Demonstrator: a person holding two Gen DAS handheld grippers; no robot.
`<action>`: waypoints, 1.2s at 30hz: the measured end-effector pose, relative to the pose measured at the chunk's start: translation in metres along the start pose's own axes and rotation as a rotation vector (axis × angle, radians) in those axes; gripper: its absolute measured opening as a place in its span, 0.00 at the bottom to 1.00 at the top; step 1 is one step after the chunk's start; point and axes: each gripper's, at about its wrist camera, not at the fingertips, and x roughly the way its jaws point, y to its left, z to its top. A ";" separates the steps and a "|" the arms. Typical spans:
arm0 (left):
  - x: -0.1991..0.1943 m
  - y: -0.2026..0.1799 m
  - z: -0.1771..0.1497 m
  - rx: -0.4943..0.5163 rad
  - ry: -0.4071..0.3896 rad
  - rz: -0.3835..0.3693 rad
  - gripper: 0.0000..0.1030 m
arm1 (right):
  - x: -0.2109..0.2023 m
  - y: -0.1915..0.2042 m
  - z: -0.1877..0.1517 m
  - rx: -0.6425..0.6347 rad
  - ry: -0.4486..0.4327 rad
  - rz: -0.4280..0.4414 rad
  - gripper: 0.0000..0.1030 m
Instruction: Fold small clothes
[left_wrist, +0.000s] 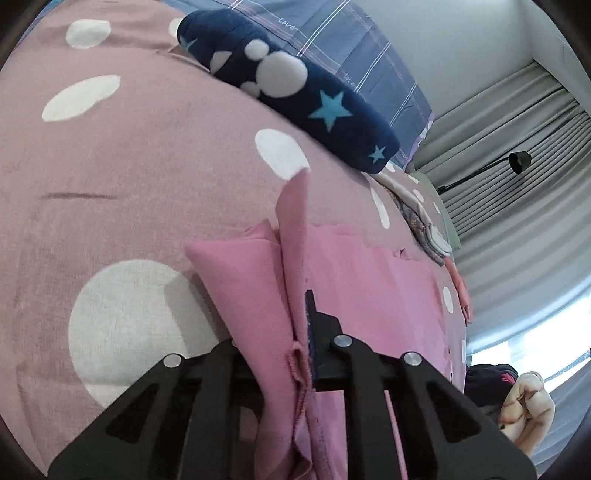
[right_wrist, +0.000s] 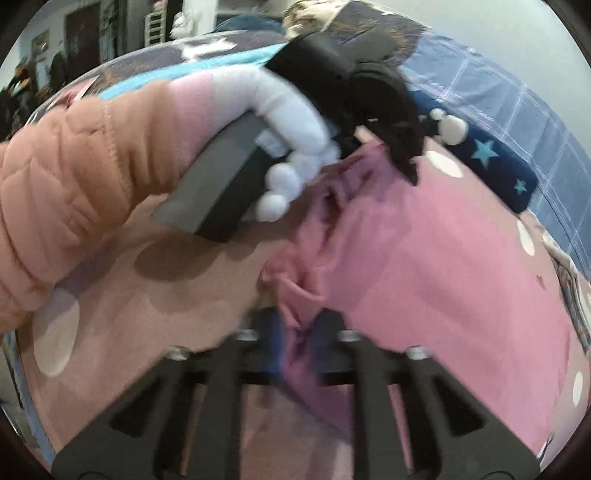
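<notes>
A small pink garment (left_wrist: 347, 266) lies on a pink bedspread with white dots (left_wrist: 140, 155). My left gripper (left_wrist: 304, 332) is shut on a bunched edge of the garment and lifts a fold that stands up in front of the camera. In the right wrist view the garment (right_wrist: 424, 251) spreads to the right. My right gripper (right_wrist: 295, 332) is shut on another bunched edge of it. The left gripper (right_wrist: 402, 162) shows there too, held by a white-gloved hand (right_wrist: 295, 122), pinching the garment's far edge.
A navy plush pillow with stars (left_wrist: 295, 96) and a blue plaid pillow (left_wrist: 351, 55) lie at the head of the bed. Other clothes (left_wrist: 424, 225) lie at the bed's right edge. Grey curtains (left_wrist: 517, 129) hang beyond. An orange jacket sleeve (right_wrist: 74, 177) crosses the right wrist view.
</notes>
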 end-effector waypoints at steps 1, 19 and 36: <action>-0.001 -0.004 0.001 0.017 -0.003 0.007 0.11 | -0.003 -0.004 -0.001 0.023 -0.008 0.016 0.07; 0.043 -0.159 0.018 0.195 -0.002 0.072 0.11 | -0.108 -0.154 -0.077 0.526 -0.249 0.143 0.07; 0.203 -0.297 -0.015 0.378 0.158 0.311 0.11 | -0.125 -0.271 -0.215 0.878 -0.305 0.226 0.07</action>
